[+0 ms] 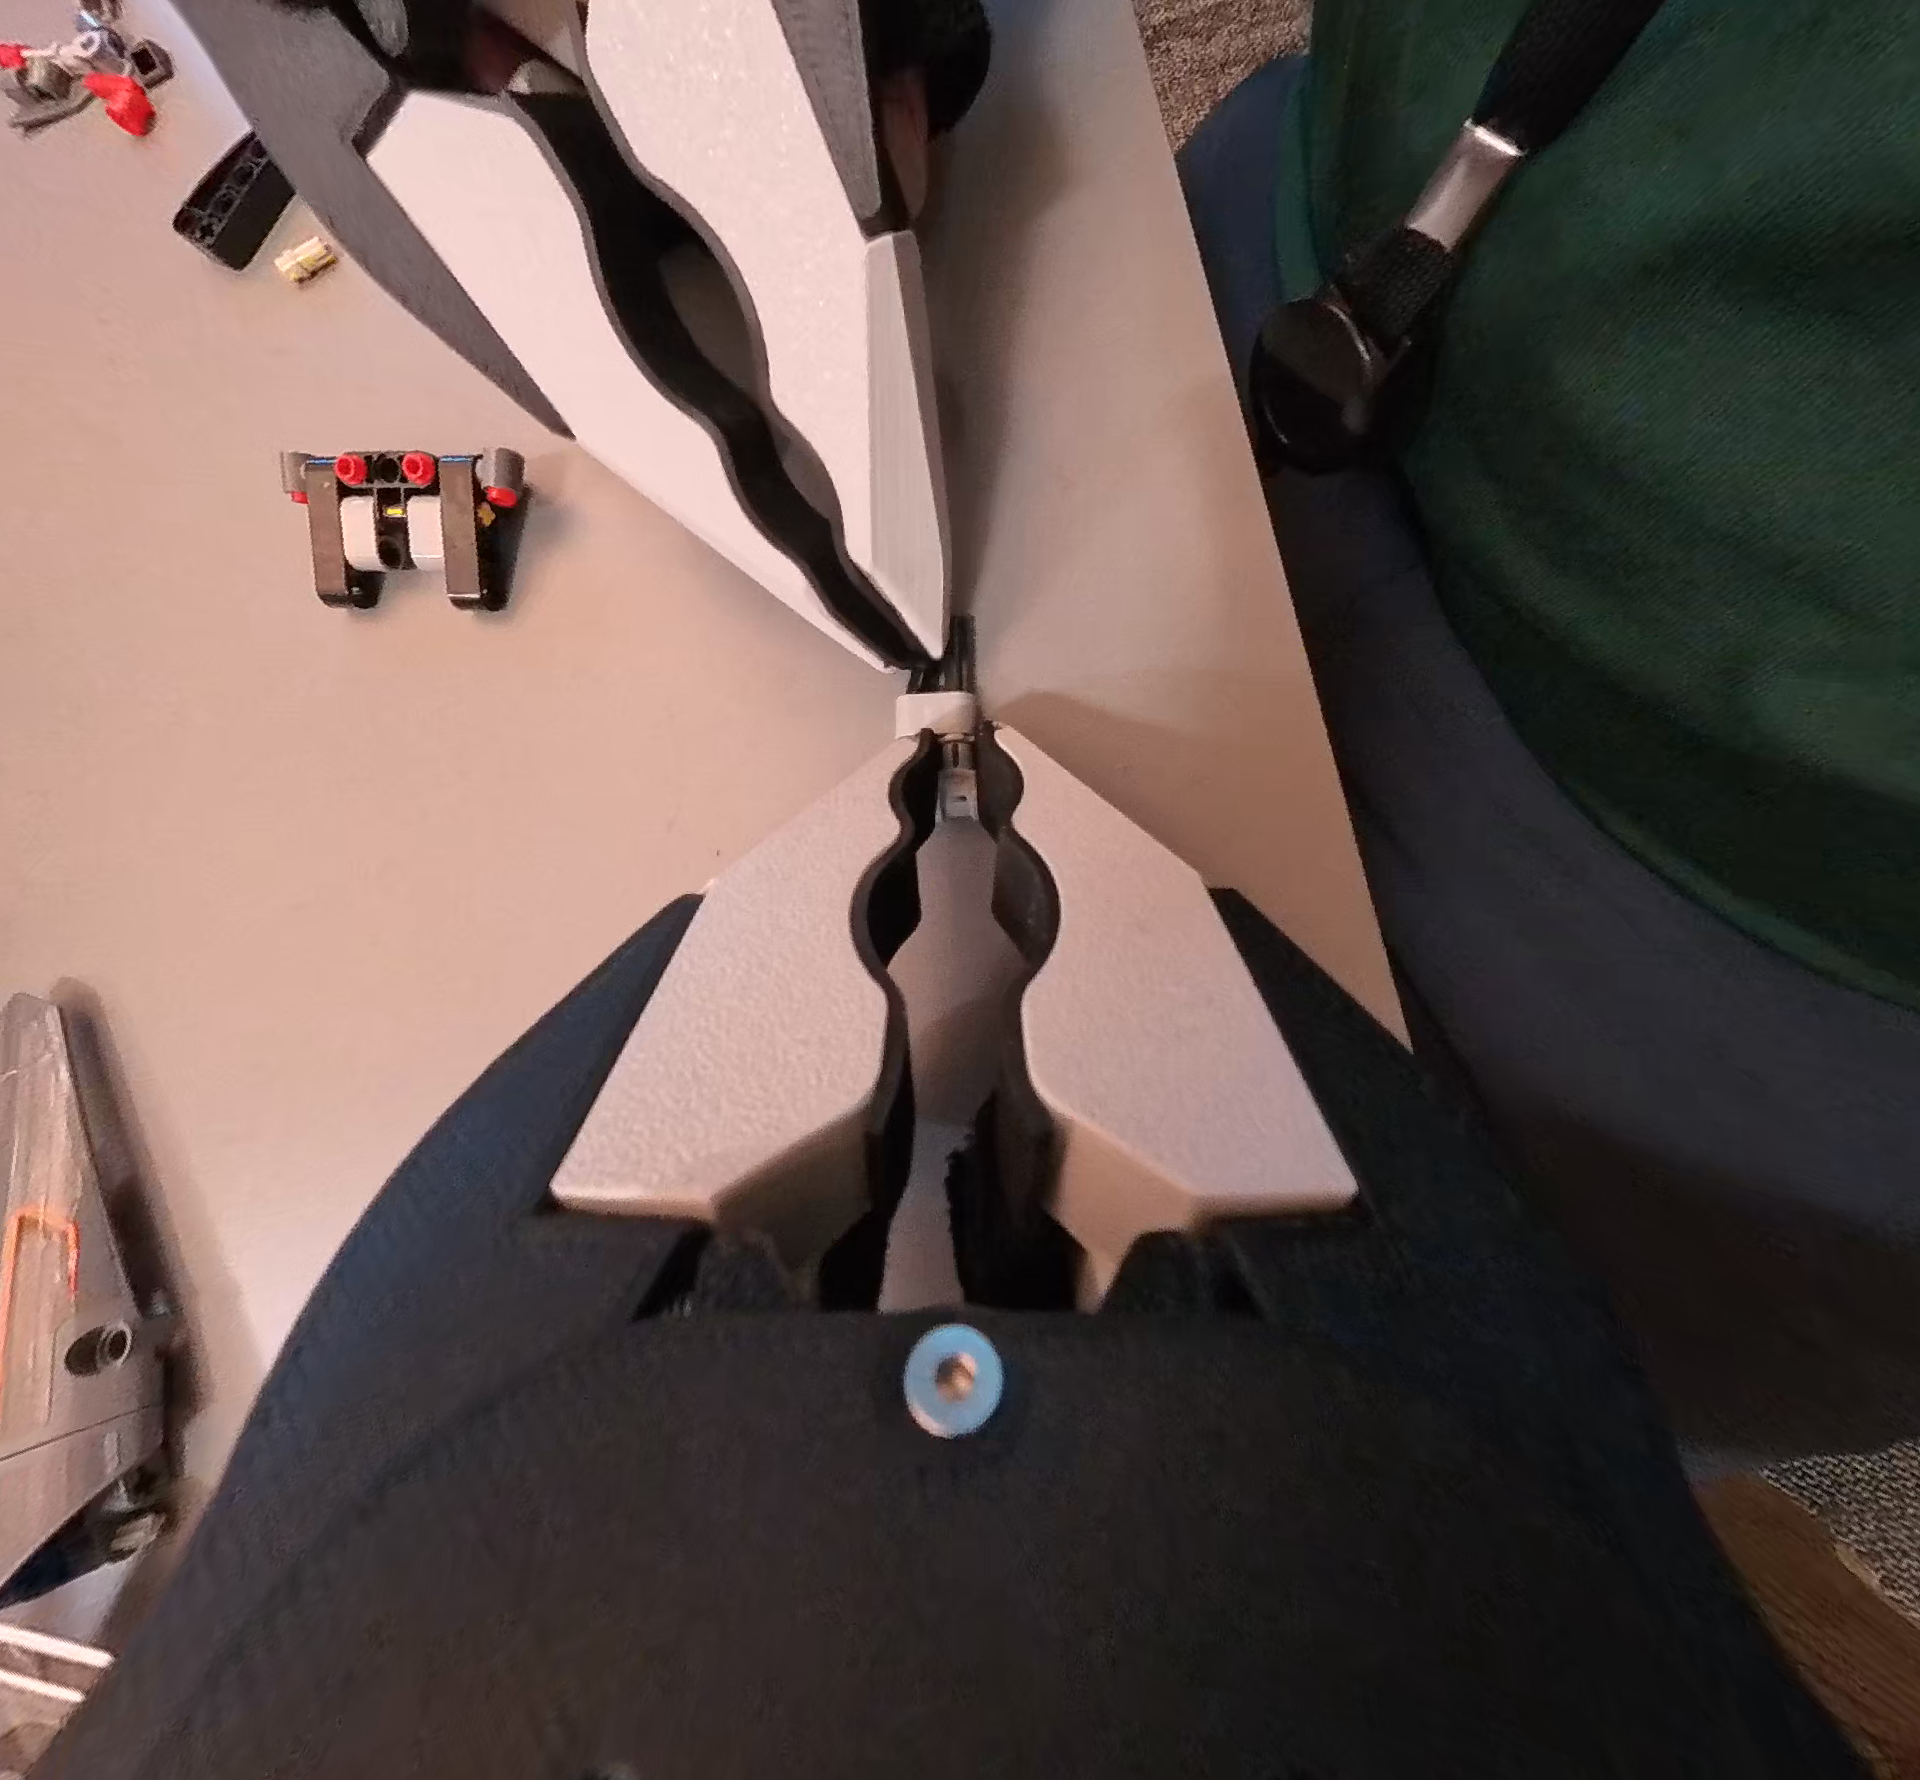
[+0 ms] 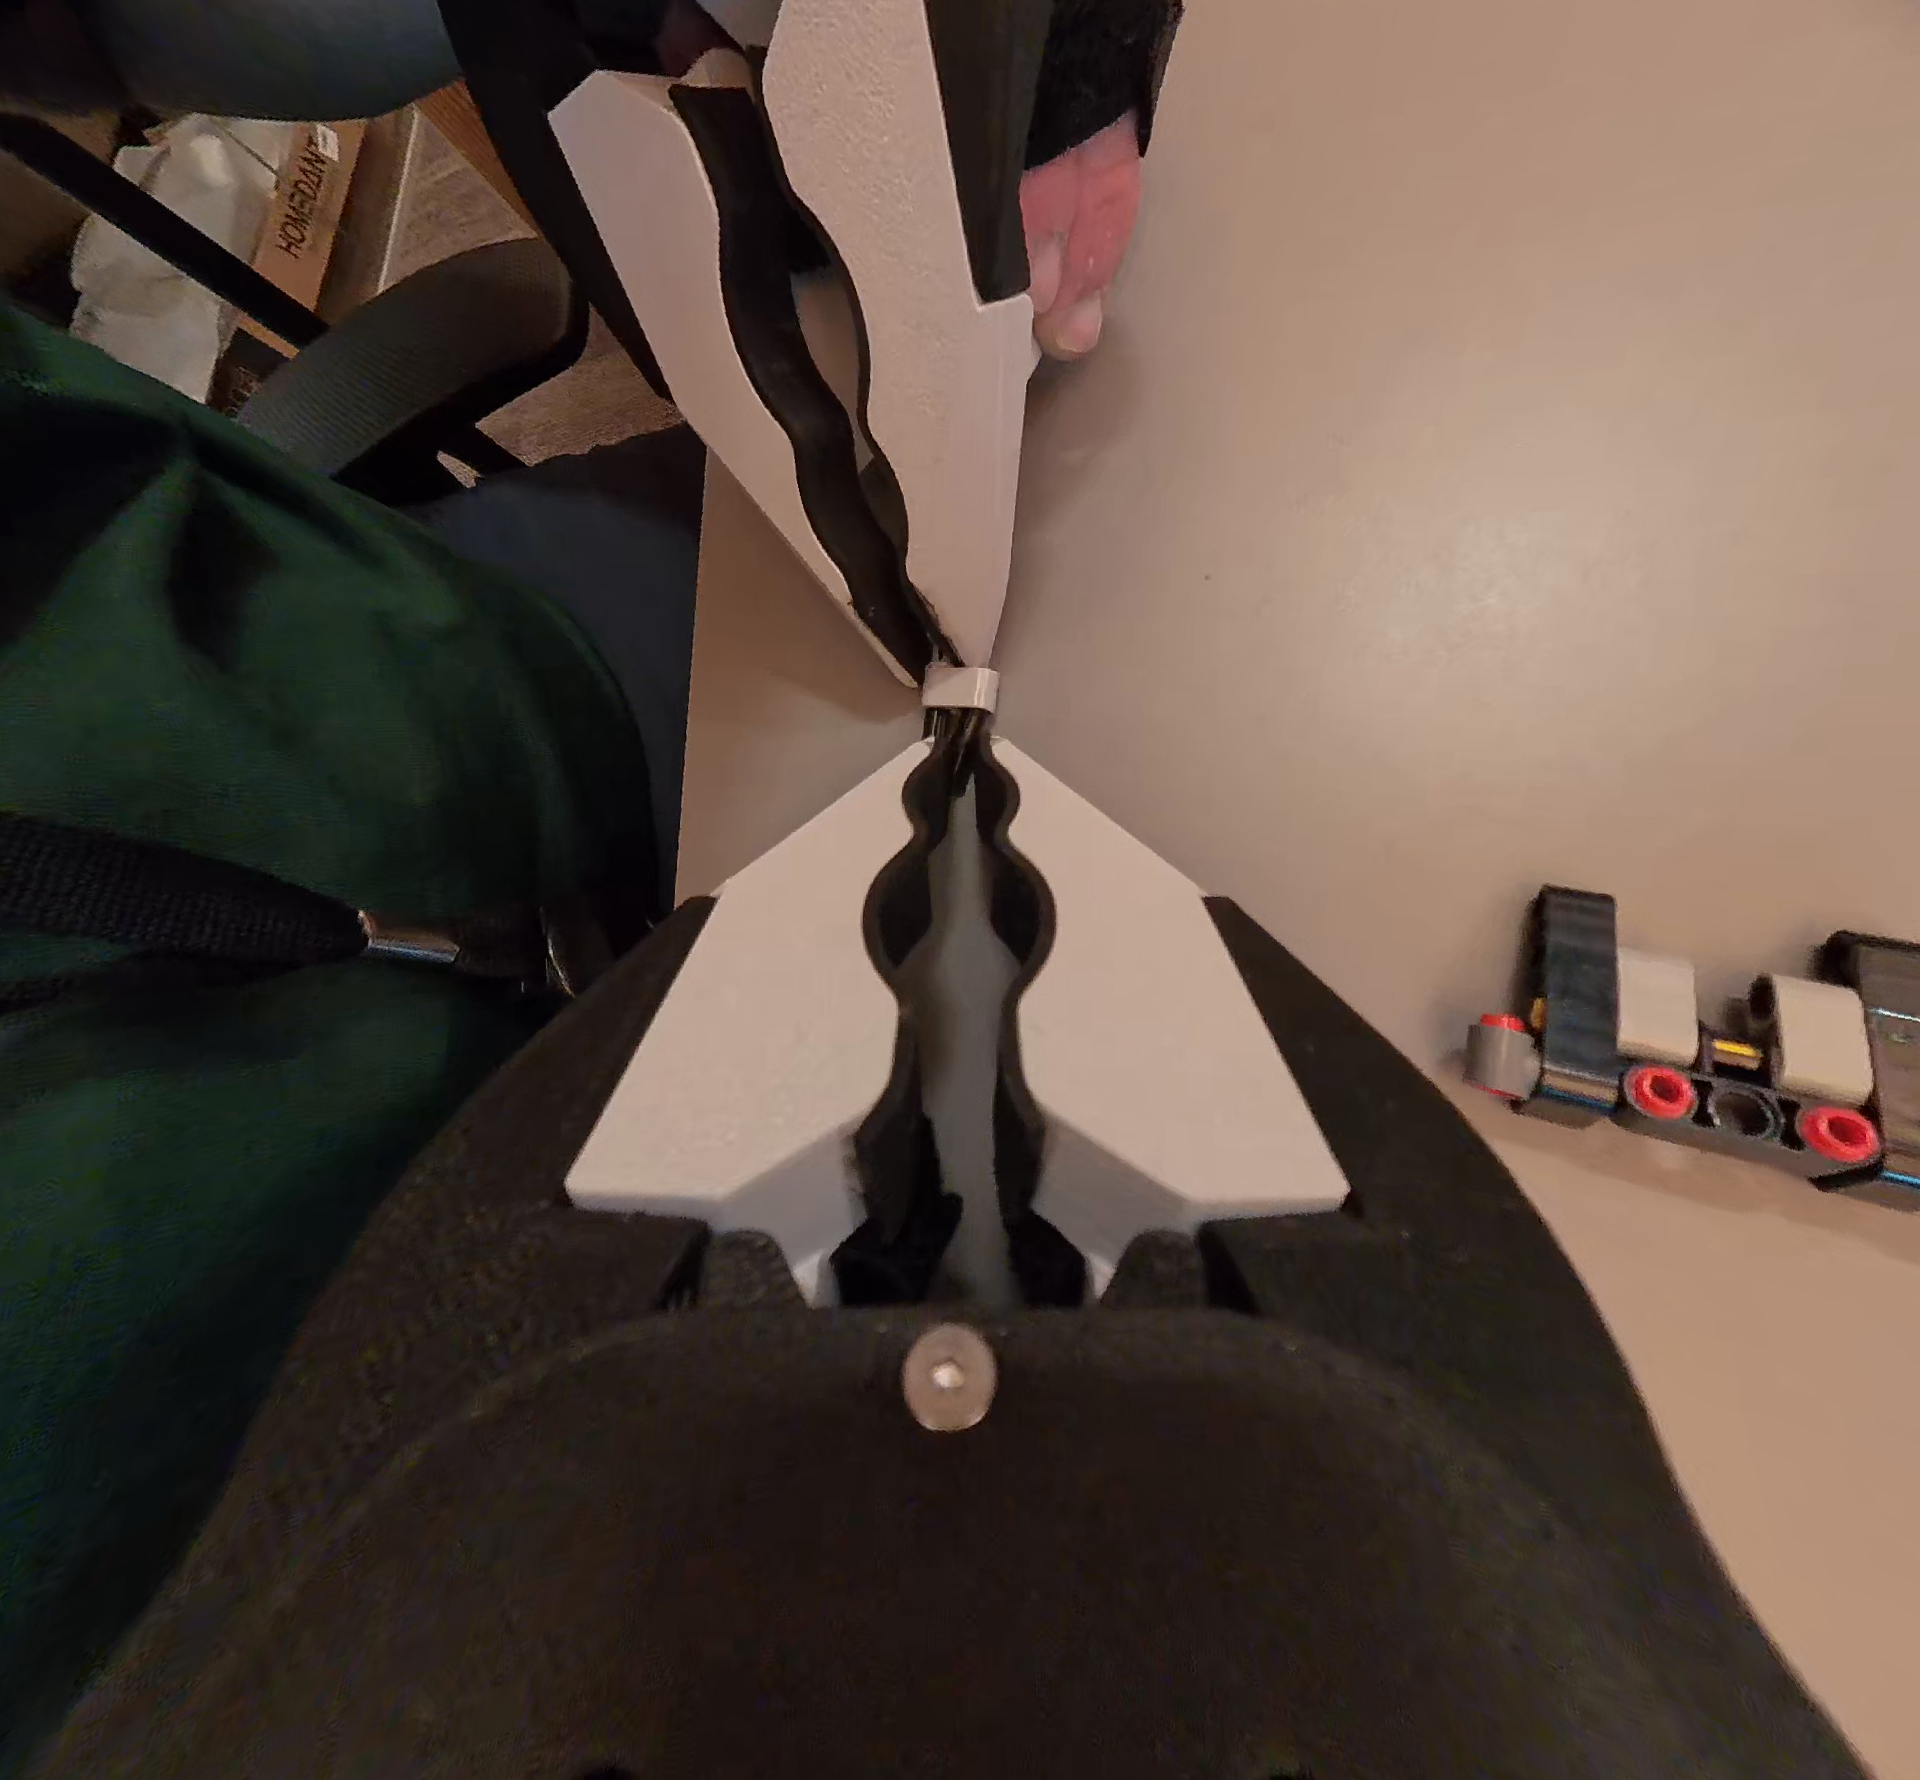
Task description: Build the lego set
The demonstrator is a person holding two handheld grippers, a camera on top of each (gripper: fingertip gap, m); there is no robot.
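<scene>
At frame centre, the left gripper (image 1: 954,756) is pinching a small light-grey lego connector piece (image 1: 935,712), jaws nearly closed. Tip to tip, the right gripper (image 2: 961,756) is clamping a thin black lego pin (image 2: 956,728) against it. Farther left, a black-and-red lego subassembly (image 1: 400,525) is lying on the beige table (image 1: 520,795).

Your left claw (image 1: 954,743) has matt white plastic fingers (image 1: 769,1003) with a fine grainy finish, set in a rough black printed body; a shiny metal screw (image 1: 953,1380) sits in it. Your right claw (image 2: 961,743) looks the same. The table (image 1: 312,795) is smooth and matt. The small lego assembly (image 1: 400,525) on it is glossy plastic. Your green shirt (image 1: 1662,483) is soft cloth, with a woven black strap (image 1: 1558,37).
</scene>
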